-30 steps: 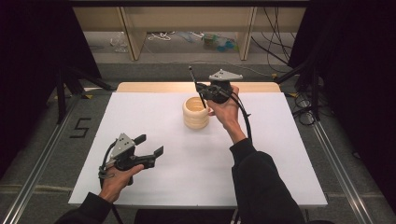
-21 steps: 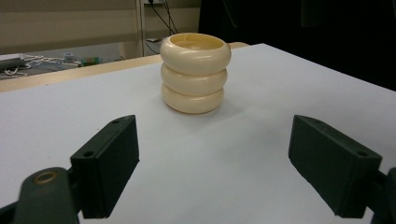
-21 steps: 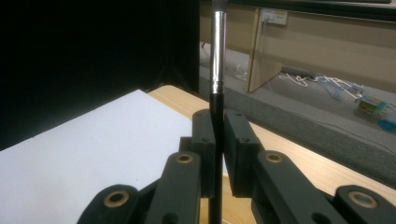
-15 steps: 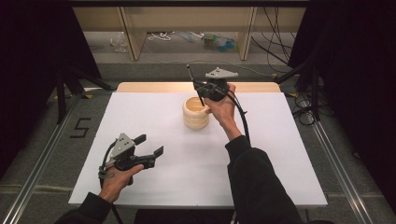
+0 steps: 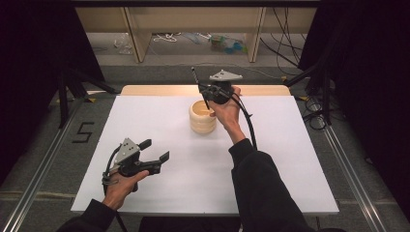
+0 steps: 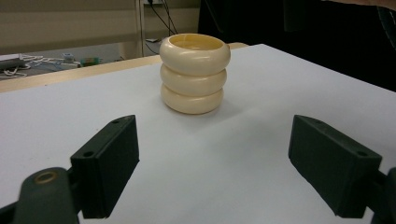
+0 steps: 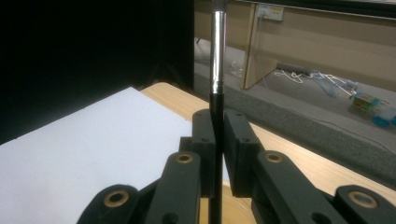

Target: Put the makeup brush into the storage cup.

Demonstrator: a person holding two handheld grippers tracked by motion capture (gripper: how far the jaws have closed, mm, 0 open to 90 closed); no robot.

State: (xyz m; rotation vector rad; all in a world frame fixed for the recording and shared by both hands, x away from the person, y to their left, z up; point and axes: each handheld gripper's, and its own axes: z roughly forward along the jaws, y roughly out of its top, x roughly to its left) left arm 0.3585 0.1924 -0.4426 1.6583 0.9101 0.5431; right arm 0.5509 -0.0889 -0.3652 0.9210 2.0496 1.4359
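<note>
The right gripper pinches a thin brush upright over the ringed cup, which stands near the far edge of the desk. The left gripper, jaws spread, hovers near the front left corner.

In the right gripper view, the brush runs off the top edge, its tip cut away, and its lower end drops out of sight behind the right gripper, whose pads clamp it. The cup is a sliver below those jaws, the rest hidden. In the high view, the brush's lower end sinks into the cup, unseen inside; the clutter beyond the table, past the cup, is too small to identify. In the left gripper view, the left gripper is cropped at the bottom edge.
</note>
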